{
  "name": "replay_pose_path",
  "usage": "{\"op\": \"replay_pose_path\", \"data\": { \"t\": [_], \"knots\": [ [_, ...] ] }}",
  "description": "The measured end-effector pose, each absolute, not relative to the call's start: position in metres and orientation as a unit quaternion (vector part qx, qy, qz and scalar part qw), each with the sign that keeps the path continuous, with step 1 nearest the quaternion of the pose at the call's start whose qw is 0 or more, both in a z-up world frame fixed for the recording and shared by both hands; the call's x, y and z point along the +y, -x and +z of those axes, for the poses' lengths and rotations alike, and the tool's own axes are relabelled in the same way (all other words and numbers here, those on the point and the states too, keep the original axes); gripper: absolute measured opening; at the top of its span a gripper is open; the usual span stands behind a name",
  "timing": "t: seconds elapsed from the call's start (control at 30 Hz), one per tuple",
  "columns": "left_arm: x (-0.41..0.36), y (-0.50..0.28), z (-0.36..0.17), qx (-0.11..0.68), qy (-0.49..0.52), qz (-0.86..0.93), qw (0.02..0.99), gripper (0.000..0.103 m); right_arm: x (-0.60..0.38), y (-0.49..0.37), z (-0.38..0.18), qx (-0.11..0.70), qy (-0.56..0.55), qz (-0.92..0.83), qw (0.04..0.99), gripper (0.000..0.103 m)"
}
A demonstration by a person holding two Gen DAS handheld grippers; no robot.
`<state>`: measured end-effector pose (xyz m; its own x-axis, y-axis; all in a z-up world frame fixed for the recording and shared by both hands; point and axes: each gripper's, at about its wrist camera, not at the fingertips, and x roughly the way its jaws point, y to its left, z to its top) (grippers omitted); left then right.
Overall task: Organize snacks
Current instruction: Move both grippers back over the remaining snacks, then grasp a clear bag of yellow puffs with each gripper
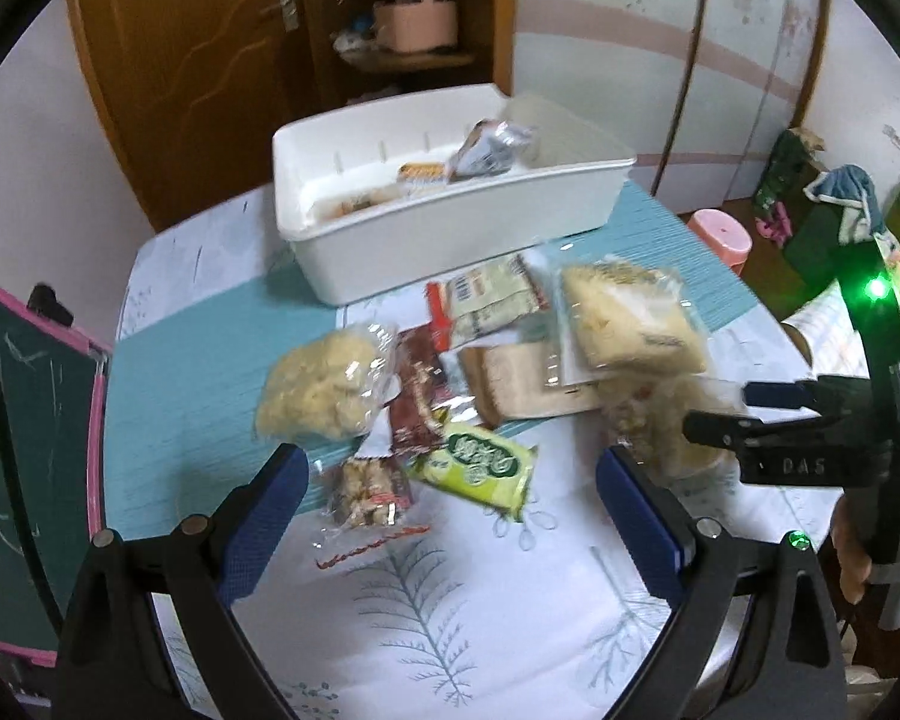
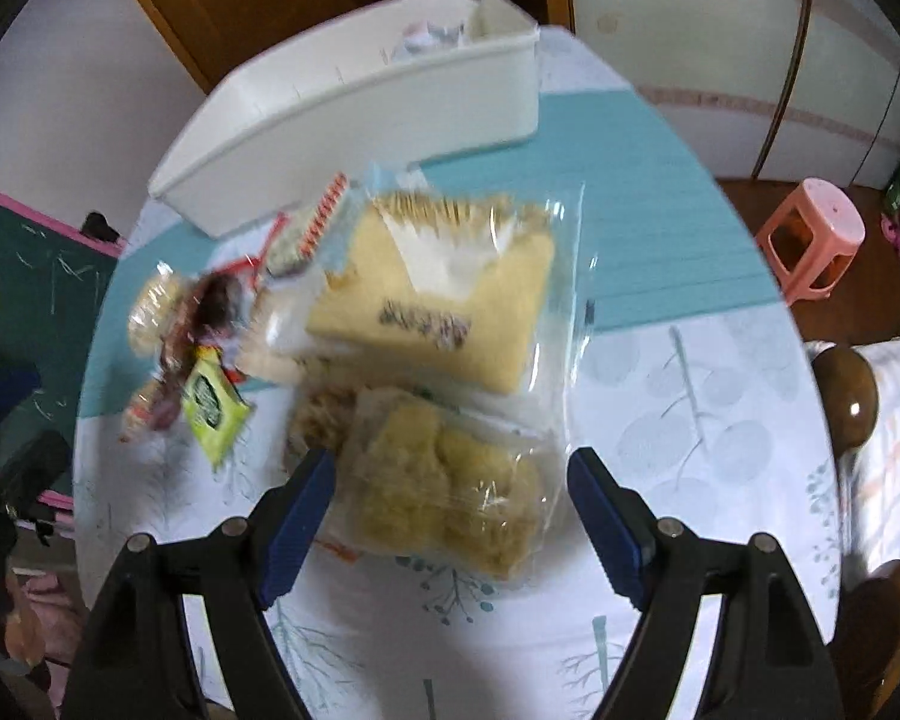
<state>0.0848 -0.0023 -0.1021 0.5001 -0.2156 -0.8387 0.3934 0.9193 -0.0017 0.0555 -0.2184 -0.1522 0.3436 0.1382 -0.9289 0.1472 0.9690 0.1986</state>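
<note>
A white bin (image 1: 450,228) stands at the back of the table and holds a few snack packs (image 1: 492,150). A heap of snacks lies before it: a green pack (image 1: 480,468), a clear bag of puffed snacks (image 1: 324,384), a red-brown pack (image 1: 414,402), a yellow cake pack (image 1: 630,318). My left gripper (image 1: 450,480) is open above the green pack. My right gripper (image 2: 450,480) is open, its fingers either side of a clear bag of crumbly yellow snacks (image 2: 450,486). The cake pack (image 2: 438,300) lies just beyond. The right gripper also shows in the left wrist view (image 1: 720,414).
The round table (image 2: 690,420) has a white leaf-print cloth and a teal mat (image 1: 198,360). A green chalkboard (image 1: 24,420) stands at the left. A pink stool (image 2: 810,240) and a wooden chair (image 2: 852,396) are at the right. A wooden cabinet (image 1: 210,60) is behind.
</note>
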Motion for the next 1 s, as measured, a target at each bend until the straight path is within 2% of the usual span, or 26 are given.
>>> {"op": "replay_pose_path", "data": {
  "t": [0.27,0.33,0.4,0.57,0.8,1.0],
  "knots": [
    [0.026,-0.117,-0.126,0.507,-0.046,-0.150,0.848,0.096,-0.221,-0.055,-0.165,0.567,-0.126,0.004,0.814,0.084],
    [0.030,-0.129,-0.134,0.520,-0.034,-0.149,0.840,0.096,-0.226,-0.053,-0.169,0.570,-0.130,0.001,0.812,0.091],
    [0.032,-0.140,-0.141,0.529,-0.028,-0.141,0.836,0.096,-0.228,-0.052,-0.175,0.581,-0.127,-0.005,0.804,0.093],
    [0.043,-0.172,-0.156,0.547,0.010,-0.114,0.829,0.096,-0.216,-0.051,-0.176,0.578,-0.076,-0.013,0.812,0.095],
    [0.060,-0.211,-0.176,0.582,0.058,-0.109,0.804,0.097,-0.218,-0.053,-0.173,0.575,-0.076,-0.011,0.814,0.090],
    [0.061,-0.231,-0.184,0.587,0.051,-0.122,0.798,0.102,-0.213,-0.057,-0.174,0.574,-0.061,-0.001,0.817,0.084]
  ]
}}
